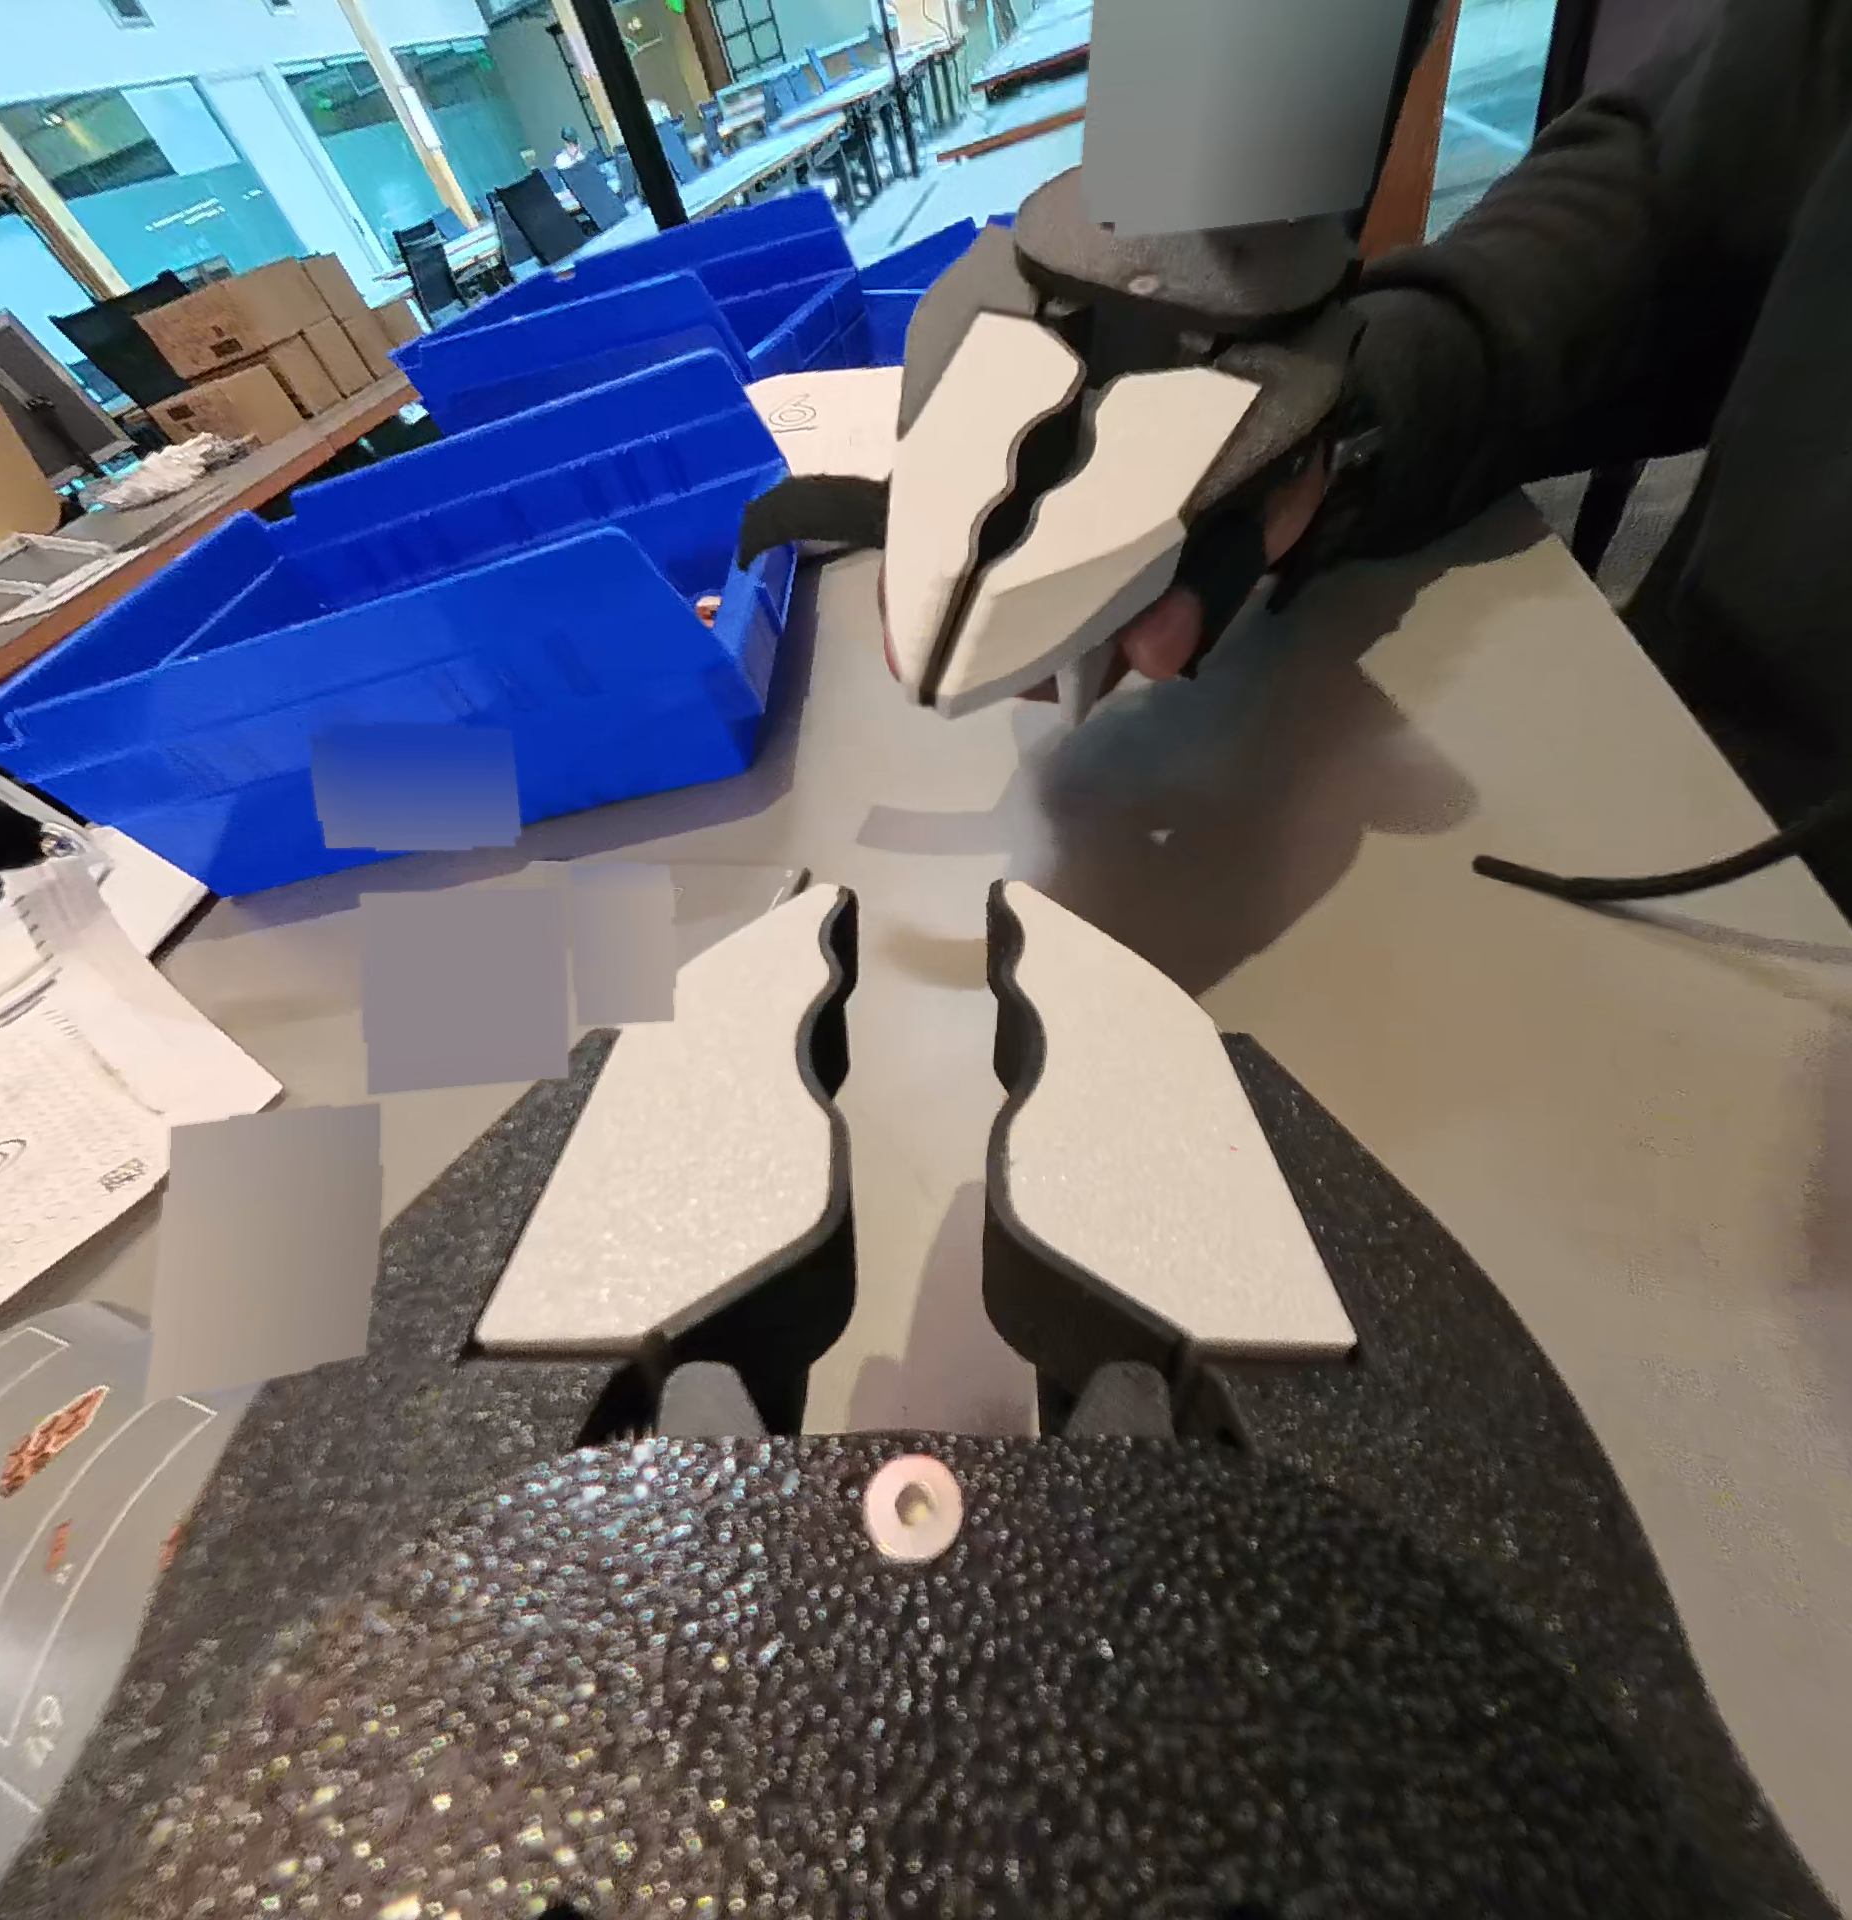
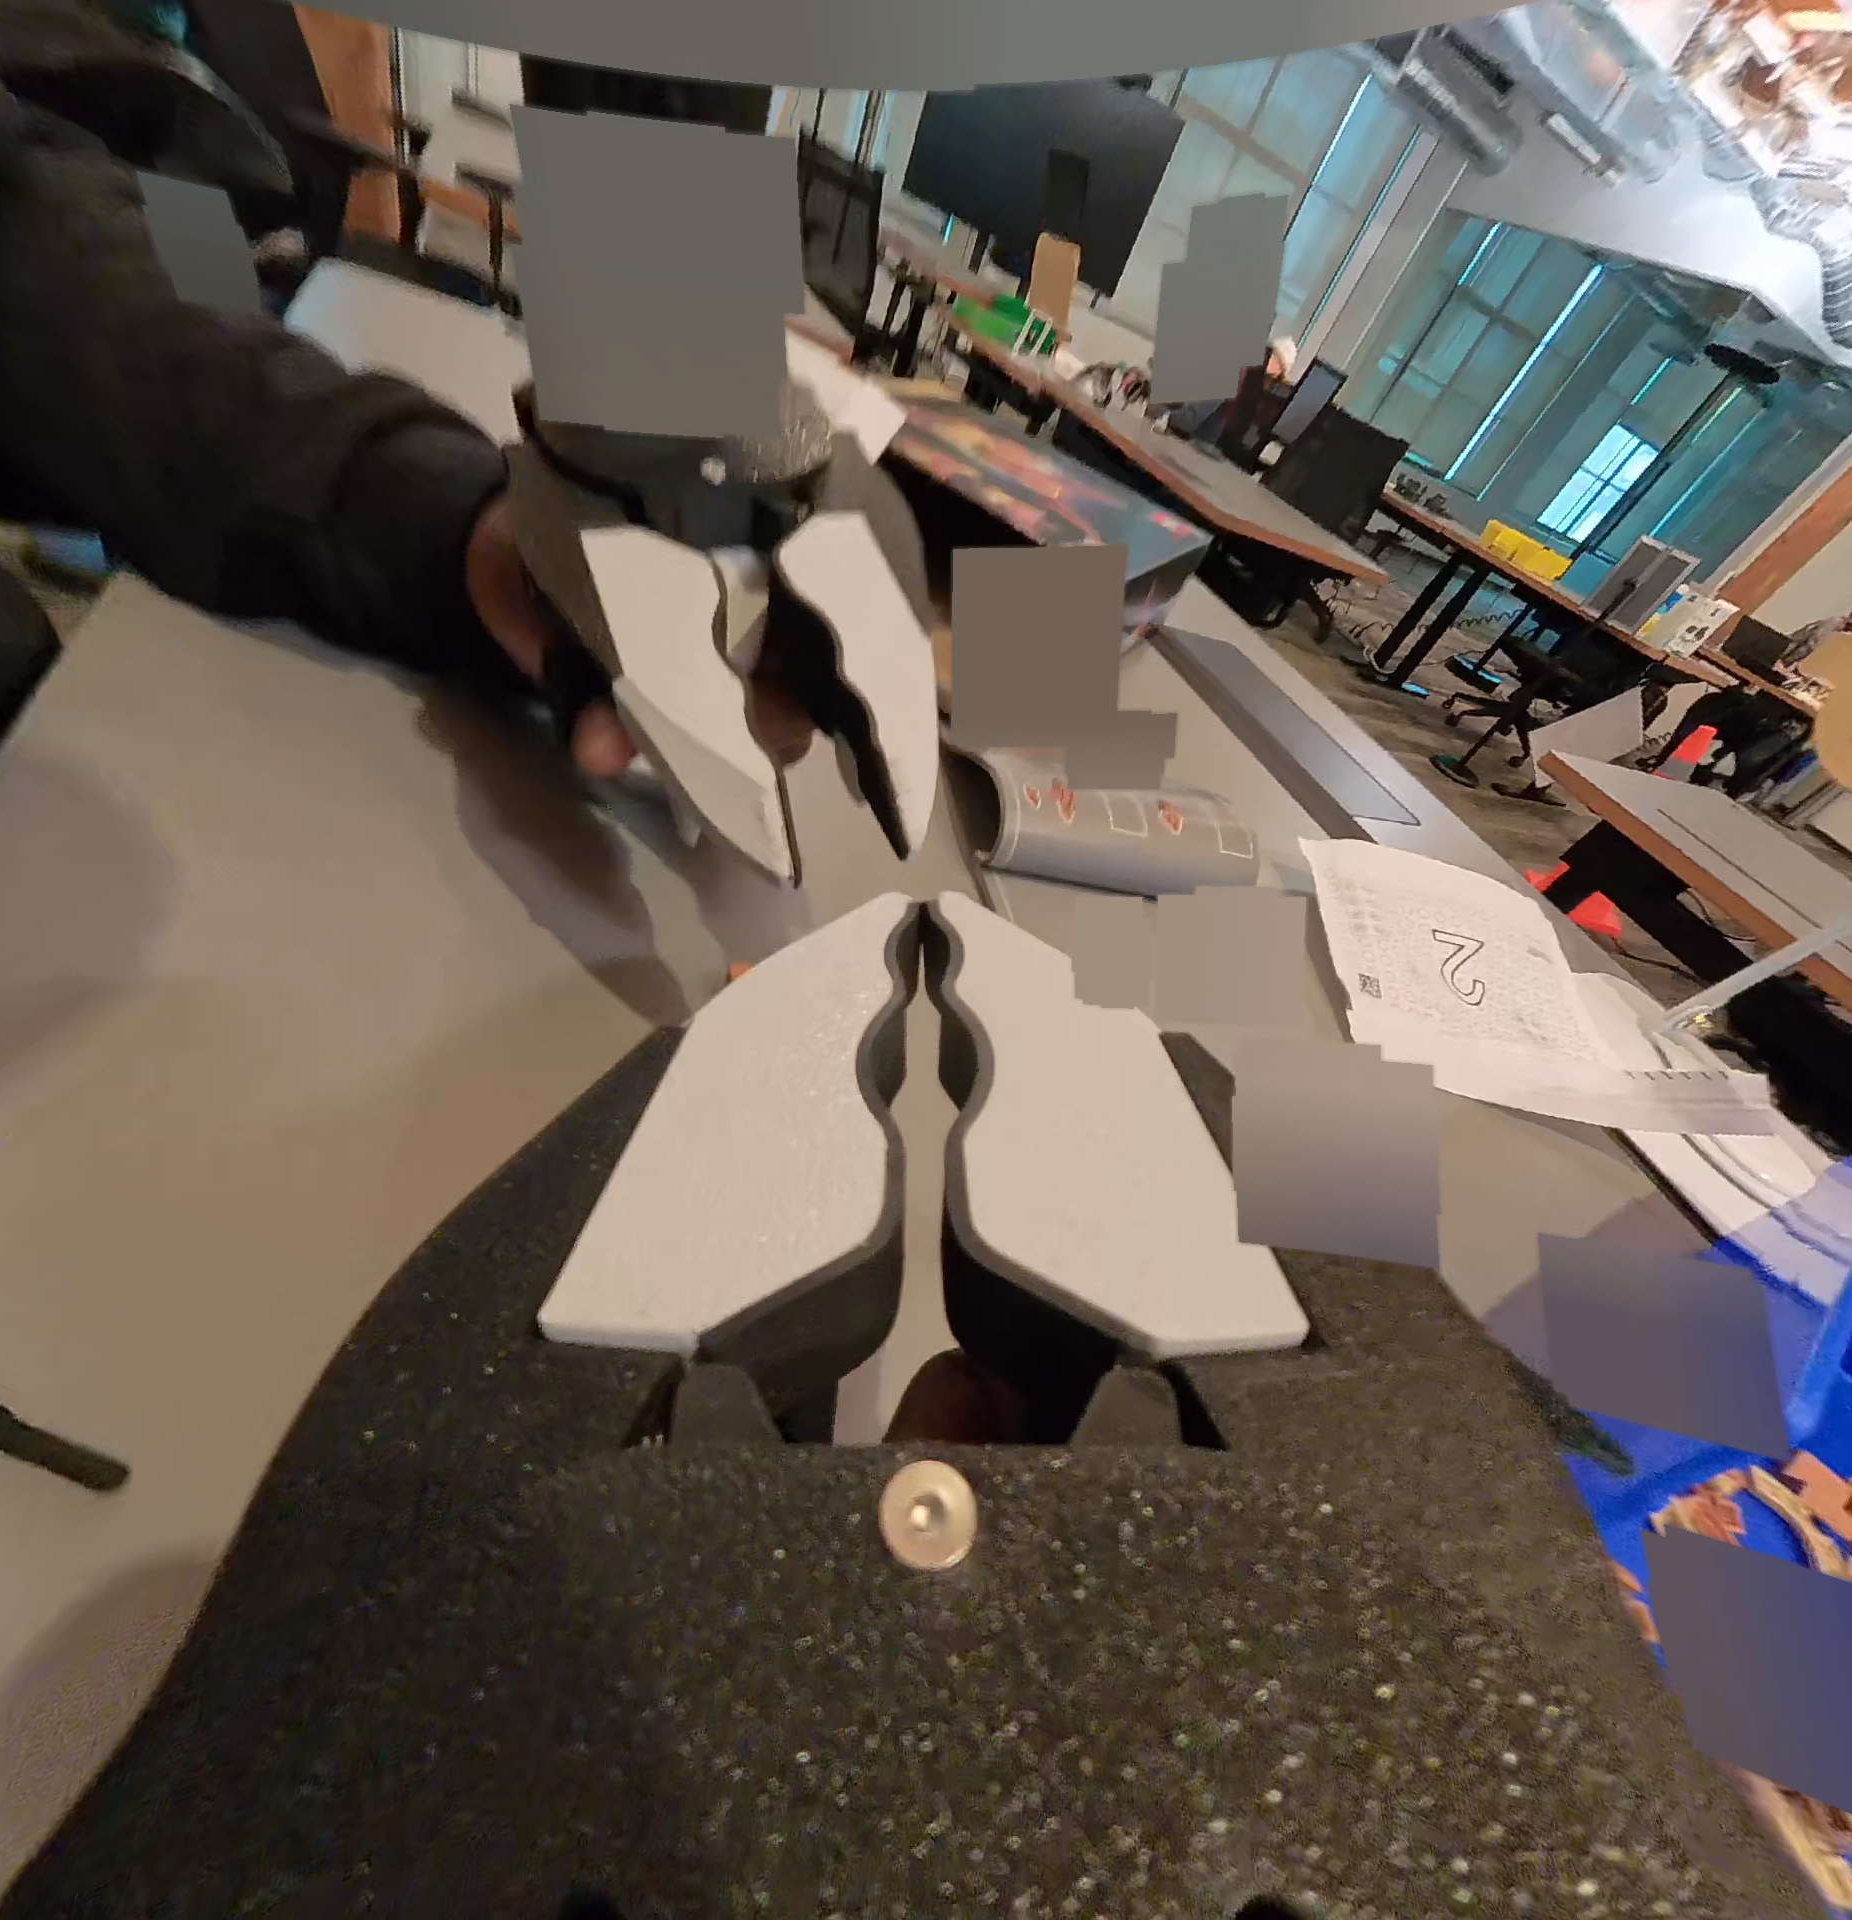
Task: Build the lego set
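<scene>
Fingers (image 1: 693, 1143): pale grey, black-edged. Bench (image 1: 1421, 1039): grey. Bins (image 1: 434, 644), left of fingers: blue. Sleeve (image 1: 1680, 260): black.

- A white printed sheet (image 2: 1462, 977), right of centre in the right wrist view, bears a large outlined numeral and a small square code.
- A round white disc (image 1: 828, 416), upper centre in the left wrist view, carries dark markings.

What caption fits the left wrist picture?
Left gripper open and empty over the table, facing the shut right gripper beside blue bins.
</scene>
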A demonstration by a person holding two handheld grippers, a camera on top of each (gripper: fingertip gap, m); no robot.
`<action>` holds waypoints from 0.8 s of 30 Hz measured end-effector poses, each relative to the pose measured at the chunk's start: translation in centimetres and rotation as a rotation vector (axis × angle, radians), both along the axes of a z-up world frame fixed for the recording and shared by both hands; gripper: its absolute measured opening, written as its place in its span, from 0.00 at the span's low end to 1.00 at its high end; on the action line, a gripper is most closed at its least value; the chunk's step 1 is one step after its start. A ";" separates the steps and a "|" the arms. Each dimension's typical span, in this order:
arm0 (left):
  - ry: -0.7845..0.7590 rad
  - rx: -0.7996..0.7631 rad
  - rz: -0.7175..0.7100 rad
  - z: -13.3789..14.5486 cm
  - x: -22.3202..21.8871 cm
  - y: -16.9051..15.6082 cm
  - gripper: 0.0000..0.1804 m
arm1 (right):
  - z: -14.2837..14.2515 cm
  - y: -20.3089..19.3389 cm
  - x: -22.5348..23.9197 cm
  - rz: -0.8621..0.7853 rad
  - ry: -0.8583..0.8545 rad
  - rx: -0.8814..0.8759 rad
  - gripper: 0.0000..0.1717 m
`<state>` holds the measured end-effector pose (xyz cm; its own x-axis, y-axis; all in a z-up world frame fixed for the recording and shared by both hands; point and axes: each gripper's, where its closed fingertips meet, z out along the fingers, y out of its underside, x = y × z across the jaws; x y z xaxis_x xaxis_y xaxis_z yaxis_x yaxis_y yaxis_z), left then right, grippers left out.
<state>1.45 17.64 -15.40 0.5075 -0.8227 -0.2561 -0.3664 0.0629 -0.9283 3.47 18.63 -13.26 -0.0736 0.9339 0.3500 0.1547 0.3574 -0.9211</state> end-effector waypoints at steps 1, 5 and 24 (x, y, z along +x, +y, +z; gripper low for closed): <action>0.025 0.001 -0.006 0.0 0.1 -0.2 0.13 | -0.5 0.0 0.1 -0.003 -0.034 0.032 0.00; 0.154 0.022 0.023 -0.5 0.4 -0.7 0.13 | -3.1 0.4 0.8 0.004 -0.211 0.077 0.00; 0.191 -0.019 0.016 -1.2 0.6 -1.7 0.13 | -9.0 0.1 1.5 0.066 -0.562 -0.069 0.08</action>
